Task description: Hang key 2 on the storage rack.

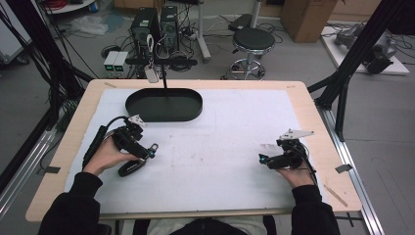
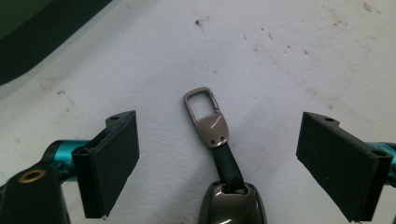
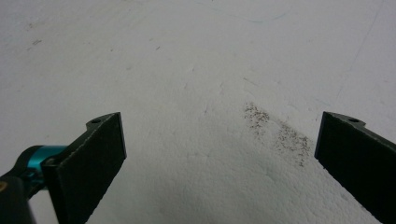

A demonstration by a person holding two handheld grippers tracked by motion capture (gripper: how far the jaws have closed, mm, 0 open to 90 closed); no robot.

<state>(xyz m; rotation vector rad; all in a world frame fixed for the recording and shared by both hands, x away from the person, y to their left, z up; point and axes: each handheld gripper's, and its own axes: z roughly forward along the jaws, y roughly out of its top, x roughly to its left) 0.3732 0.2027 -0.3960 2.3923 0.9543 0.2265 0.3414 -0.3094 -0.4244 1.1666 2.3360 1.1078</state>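
Note:
A dark glossy key fob [image 2: 232,205] with a short black strap and a metal clasp [image 2: 201,100] lies flat on the white mat. My left gripper [image 2: 219,119] is open, with one jaw on each side of the strap and neither touching it. In the high view the fob [image 1: 131,168] sits at the left of the mat under the left gripper [image 1: 146,151], and its clasp [image 1: 154,146] points up and to the right. My right gripper [image 1: 264,159] rests at the right of the mat. It is open [image 3: 222,119], with only bare mat between its jaws.
A black oval tray [image 1: 132,105] stands at the back left of the mat, with a thin post rising from it and a small tag [image 1: 152,73] hanging there. The tray's edge [image 2: 28,42] shows to the upper left. A patch of dark specks [image 3: 280,133] marks the mat.

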